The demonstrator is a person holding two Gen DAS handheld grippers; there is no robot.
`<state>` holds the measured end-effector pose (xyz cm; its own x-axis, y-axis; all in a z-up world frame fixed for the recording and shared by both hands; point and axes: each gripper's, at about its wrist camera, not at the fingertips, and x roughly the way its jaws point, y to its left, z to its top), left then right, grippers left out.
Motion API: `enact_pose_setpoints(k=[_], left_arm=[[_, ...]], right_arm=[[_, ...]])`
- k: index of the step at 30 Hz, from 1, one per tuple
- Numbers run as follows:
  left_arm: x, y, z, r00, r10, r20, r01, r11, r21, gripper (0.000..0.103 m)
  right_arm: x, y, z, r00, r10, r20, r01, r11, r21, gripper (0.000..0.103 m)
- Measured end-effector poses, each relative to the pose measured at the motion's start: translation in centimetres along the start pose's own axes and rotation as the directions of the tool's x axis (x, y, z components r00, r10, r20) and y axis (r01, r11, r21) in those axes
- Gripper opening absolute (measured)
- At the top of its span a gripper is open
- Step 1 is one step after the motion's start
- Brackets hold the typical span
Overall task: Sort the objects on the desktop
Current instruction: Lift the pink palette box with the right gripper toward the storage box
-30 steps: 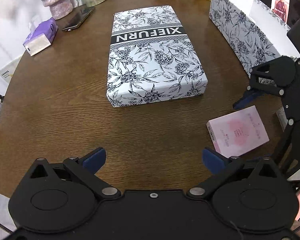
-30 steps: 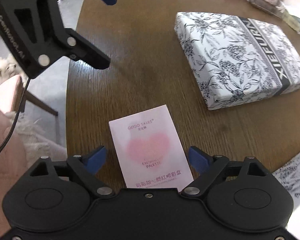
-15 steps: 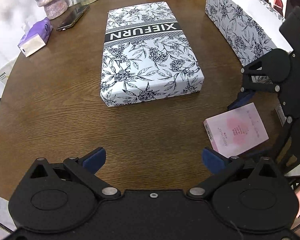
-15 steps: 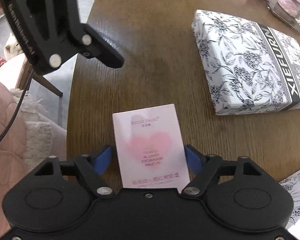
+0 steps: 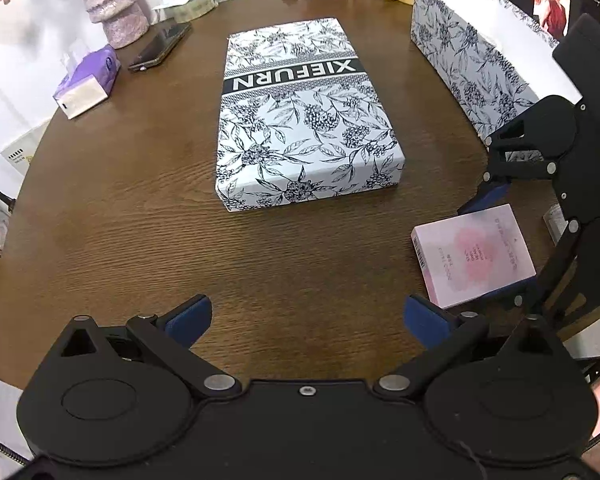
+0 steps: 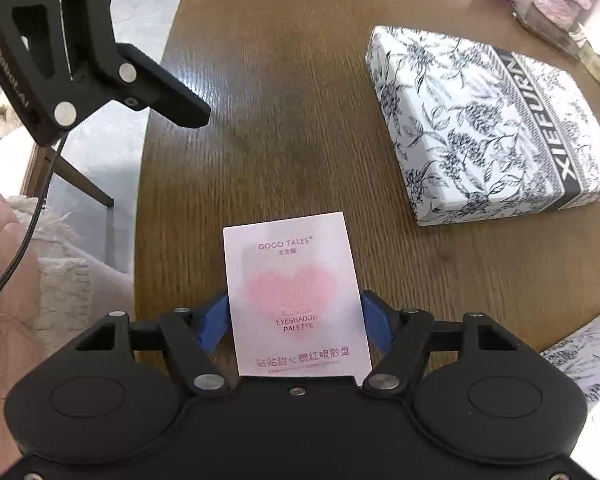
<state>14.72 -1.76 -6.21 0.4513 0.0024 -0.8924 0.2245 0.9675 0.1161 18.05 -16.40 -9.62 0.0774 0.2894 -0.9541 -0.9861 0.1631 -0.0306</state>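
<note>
Pickup under way: the right gripper [image 6: 294, 318] clamps both sides of the pink palette box [image 6: 296, 292] at the table [image 6: 292, 128] edge; left gripper [image 5: 306, 316] hangs open. Next, likely a lift toward the open patterned box [image 5: 472, 60].

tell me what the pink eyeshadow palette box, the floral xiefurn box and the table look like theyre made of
Pink palette box: looks like thin matte printed card, with crisp folded edges. Floral box: seemingly rigid paper-wrapped board, sharp corners and no gloss. Table: brown wood grain with a soft sheen; solid wood or veneer, cannot tell.
</note>
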Motion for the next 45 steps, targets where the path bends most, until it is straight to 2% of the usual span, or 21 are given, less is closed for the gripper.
enact_pose_setpoints(k=[4,12,20,26,31,36,41,45], left_arm=[[-1.1,-0.3,-0.3,1.0,0.004,0.019,-0.004,1.0,0.011,0.103],[-4.8,-1.2,-0.8,0.995,-0.023,0.099,0.021,1.0,0.022,0.103],[-8.5,-3.6,-1.3,0.981,-0.072,0.182,0.067,0.997,0.038,0.103],[-10.5,-5.6,-0.6,0.966,-0.15,0.213,0.136,0.987,0.08,0.103],[-11.1,-6.9,1.6,0.951,-0.205,0.229,0.182,0.976,0.117,0.103],[-10.7,-7.5,5.1,0.934,-0.253,0.253,0.226,0.965,0.133,0.103],[-9.5,-7.5,9.1,0.921,-0.286,0.264,0.264,0.957,0.116,0.103],[-8.3,-7.1,11.4,0.915,-0.31,0.258,0.297,0.951,0.089,0.103]], right_arm=[[-2.0,0.8,-0.1,0.998,-0.055,0.027,0.055,0.998,-0.007,0.072],[-3.9,3.7,3.0,0.984,-0.162,0.074,0.162,0.987,-0.002,0.072],[-8.1,5.8,1.6,0.947,-0.301,0.109,0.302,0.953,0.015,0.072],[-11.6,6.2,0.0,0.913,-0.39,0.119,0.387,0.921,0.049,0.072],[-13.6,4.2,-1.4,0.889,-0.446,0.103,0.438,0.894,0.09,0.072],[-15.8,0.7,-2.5,0.862,-0.497,0.098,0.484,0.865,0.13,0.071],[-16.9,-3.9,-3.5,0.865,-0.499,0.063,0.487,0.862,0.139,0.071],[-16.2,-8.2,-4.3,0.882,-0.471,0.03,0.462,0.875,0.149,0.071]])
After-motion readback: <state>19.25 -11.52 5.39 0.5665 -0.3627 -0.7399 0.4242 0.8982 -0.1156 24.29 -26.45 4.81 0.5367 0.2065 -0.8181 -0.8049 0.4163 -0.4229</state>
